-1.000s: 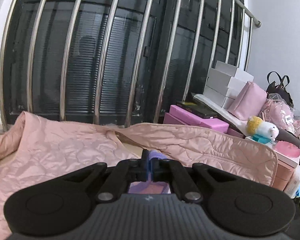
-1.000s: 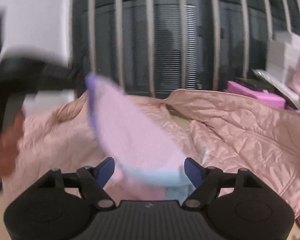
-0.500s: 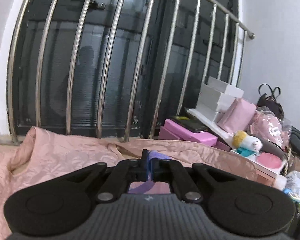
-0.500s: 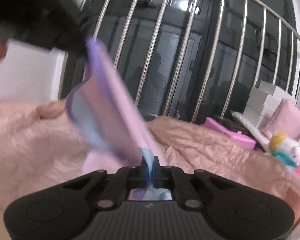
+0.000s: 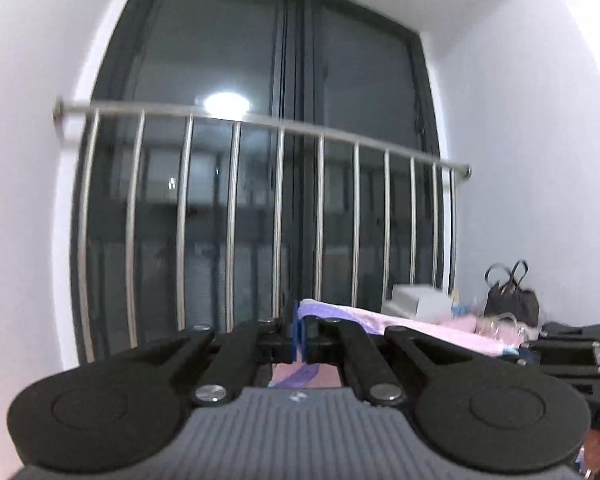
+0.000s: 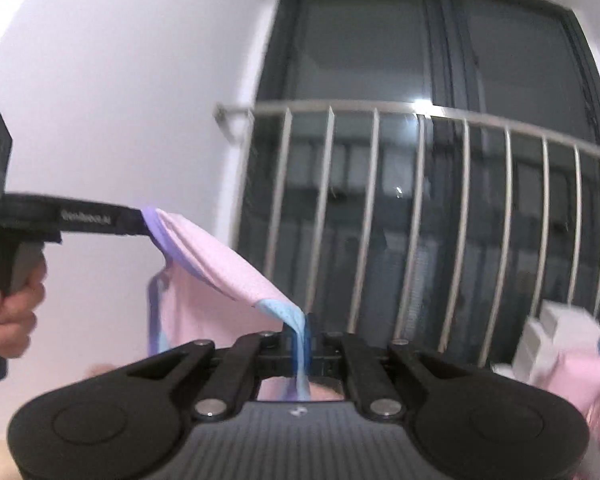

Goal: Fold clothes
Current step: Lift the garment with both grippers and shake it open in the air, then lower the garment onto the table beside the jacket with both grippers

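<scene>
Pink garment stretched in mid-air between left claw and right claw, both clenched on its edge; best kept taut and level before lowering.

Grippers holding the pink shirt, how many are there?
2. The left gripper pinches the pink shirt at its purple edge; the right gripper clamps its blue part, nearer the camera.

Both grippers, right gripper and left gripper, pinch the pink garment taut
</scene>
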Available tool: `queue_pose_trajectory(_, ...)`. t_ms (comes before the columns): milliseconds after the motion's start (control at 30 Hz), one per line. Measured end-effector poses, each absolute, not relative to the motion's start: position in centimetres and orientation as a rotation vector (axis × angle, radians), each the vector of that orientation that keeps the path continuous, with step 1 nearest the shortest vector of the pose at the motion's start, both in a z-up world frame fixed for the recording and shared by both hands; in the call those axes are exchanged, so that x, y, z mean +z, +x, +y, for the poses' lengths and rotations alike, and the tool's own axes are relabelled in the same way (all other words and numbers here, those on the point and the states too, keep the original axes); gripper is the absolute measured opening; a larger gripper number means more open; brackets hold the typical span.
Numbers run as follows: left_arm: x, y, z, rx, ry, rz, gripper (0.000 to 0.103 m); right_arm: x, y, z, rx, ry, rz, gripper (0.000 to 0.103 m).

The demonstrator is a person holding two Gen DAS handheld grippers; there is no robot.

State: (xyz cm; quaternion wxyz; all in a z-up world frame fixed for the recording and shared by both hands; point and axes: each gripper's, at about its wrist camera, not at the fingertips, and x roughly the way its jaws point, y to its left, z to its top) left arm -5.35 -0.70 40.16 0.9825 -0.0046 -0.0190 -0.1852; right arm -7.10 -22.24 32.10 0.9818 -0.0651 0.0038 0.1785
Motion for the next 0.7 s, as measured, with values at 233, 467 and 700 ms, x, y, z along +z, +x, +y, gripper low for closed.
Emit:
queue_pose_trajectory(233, 43.2, -7.6, 0.0, -0.311, 0.011, -0.068, 0.001, 37.3, -10.2, -21.6, 0.385, -0.120, -0.059, 0.002)
queue_pose_trajectory(467, 39.6, -0.5, 1.1, -0.238, -0.012, 0.017, 0.001, 35.4, -4.5, -19.9, 0.381, -0.123, 0.021, 0.003)
queue_pose_trajectory(700, 29.2, 11.3, 1.9, -0.188, -0.035, 0.287, 0.002, 27.1, 7.9, -17.9, 0.323, -0.118, 0.272, 0.005)
